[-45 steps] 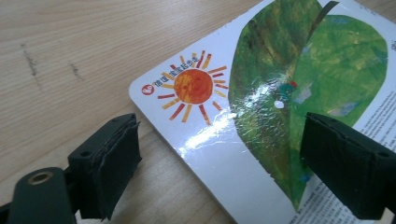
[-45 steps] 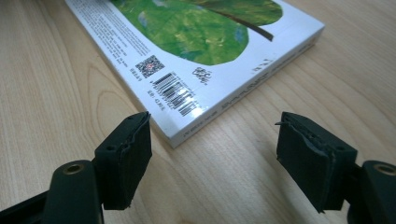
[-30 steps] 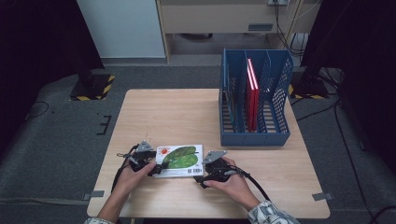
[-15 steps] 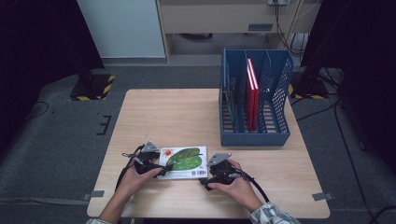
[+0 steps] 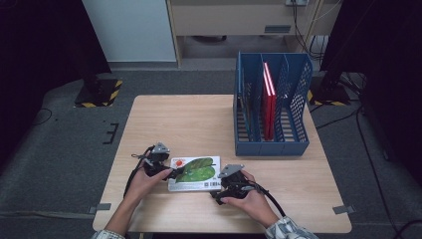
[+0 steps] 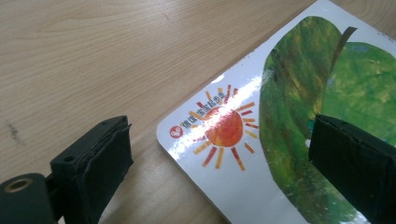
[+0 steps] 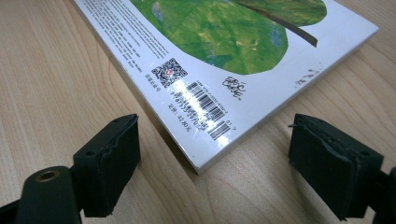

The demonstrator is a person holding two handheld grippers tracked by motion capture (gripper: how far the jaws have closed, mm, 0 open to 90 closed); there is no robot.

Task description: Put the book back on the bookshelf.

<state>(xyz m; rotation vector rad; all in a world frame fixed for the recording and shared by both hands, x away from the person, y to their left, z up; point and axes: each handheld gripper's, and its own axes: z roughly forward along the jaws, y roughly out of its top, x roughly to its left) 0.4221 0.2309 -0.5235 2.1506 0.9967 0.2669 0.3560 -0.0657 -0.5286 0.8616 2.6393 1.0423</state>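
Looking down from the high view, I see the book (image 5: 194, 173) lying flat on the desk (image 5: 189, 124) near its front edge, green leaf cover up. My left tongs (image 5: 171, 172) sit at the book's left end and my right tongs (image 5: 217, 191) at its lower right corner, each with a hand wrapped around it. Farther back on the right stands a blue file rack (image 5: 271, 107) with a red book (image 5: 269, 99) upright in a middle slot, well apart from the flat book.

Left gripper view: the left tongs (image 6: 219, 163) stand wide apart. One jaw hangs over bare wood beside the book's rounded corner; the other hangs over the green leaf on the cover. The book (image 6: 280, 140) shows a red sun with small printed characters near that corner. I cannot tell whether either jaw touches the cover.

Right gripper view: the right tongs (image 7: 215, 163) are also spread wide, straddling the book's nearest corner. The book (image 7: 224, 60) shows a barcode and a QR code close to that corner, with the green leaf beyond. Both jaws sit over the wood on either side, clear of the book's edges. The book lies flat, its white page block visible along the near side.
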